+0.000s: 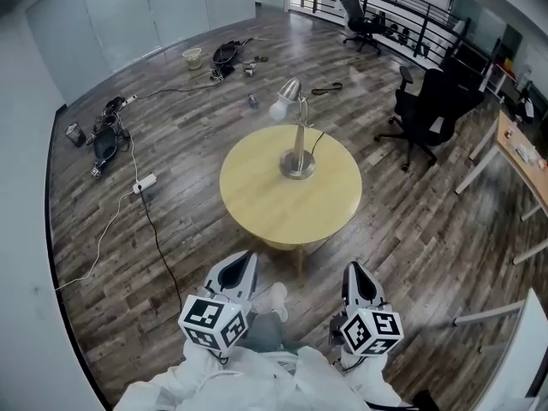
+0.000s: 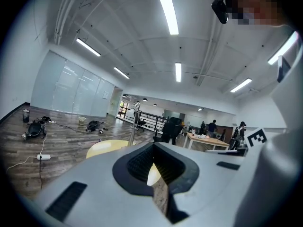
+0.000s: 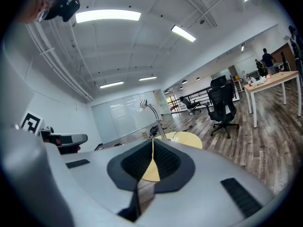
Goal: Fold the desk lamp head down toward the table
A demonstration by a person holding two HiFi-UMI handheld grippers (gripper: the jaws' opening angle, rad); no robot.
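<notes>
A silver desk lamp [image 1: 296, 131] stands upright near the far side of a round yellow table [image 1: 257, 204], its head [image 1: 285, 97] raised and turned left with a white bulb showing. The lamp [image 2: 134, 122] also shows small and far off in the left gripper view, and in the right gripper view the lamp [image 3: 151, 115] rises behind the table [image 3: 189, 138]. My left gripper [image 1: 241, 267] and right gripper [image 1: 357, 278] hover short of the table's near edge, side by side. Both are shut, jaws meeting with nothing between them.
Black office chairs [image 1: 428, 110] stand to the right of the table, another [image 1: 360, 20] farther back. Cables and a power strip [image 1: 144, 182] trail over the wood floor on the left. A white-legged desk [image 1: 522, 148] sits at the far right. People stand far off [image 2: 212, 126].
</notes>
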